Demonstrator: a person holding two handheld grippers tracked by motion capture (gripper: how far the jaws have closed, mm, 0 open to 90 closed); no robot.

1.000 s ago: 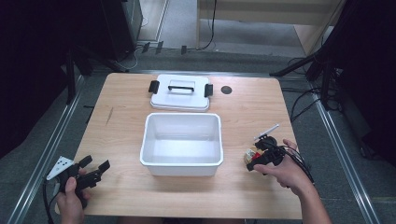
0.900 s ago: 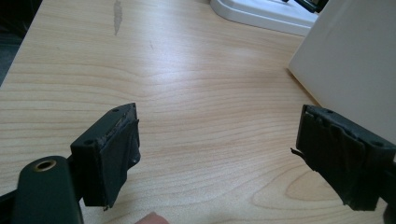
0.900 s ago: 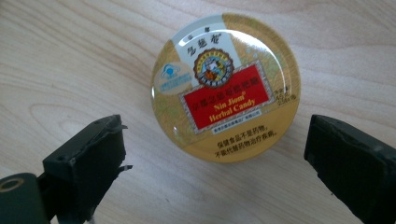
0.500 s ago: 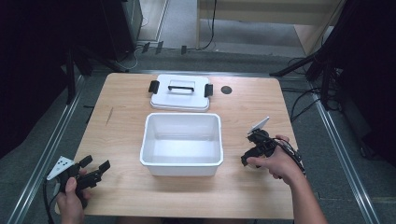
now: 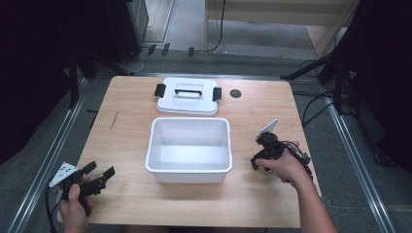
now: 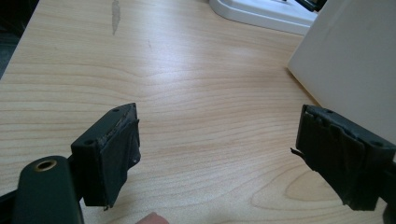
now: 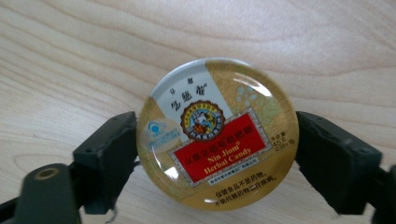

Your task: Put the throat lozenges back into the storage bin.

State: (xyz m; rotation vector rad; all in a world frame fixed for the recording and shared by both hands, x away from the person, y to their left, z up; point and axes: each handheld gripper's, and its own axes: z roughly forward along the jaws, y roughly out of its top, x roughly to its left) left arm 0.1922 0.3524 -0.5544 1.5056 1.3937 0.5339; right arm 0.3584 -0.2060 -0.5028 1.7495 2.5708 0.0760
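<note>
The left gripper [image 5: 99, 176] idles at the table's [image 5: 126, 126] near left corner, jaws wide apart with nothing between them. In the middle sits the white bin [image 5: 188, 171], bare inside, its lid [image 5: 188, 96] lying behind it. At the right, the right gripper [image 7: 217, 154] has its jaws pressed against both sides of the candy tin [image 7: 217, 133] (on or just above the wood). By my reading the tin is grasped; carrying it to the bin and lidding remain.

The white bin [image 5: 188, 150] stands mid-table, blocking straight passage between its left and right sides. Bare wood lies open left of the bin, right of it and along its near side. The lid [image 5: 187, 96] lies just behind the bin.
</note>
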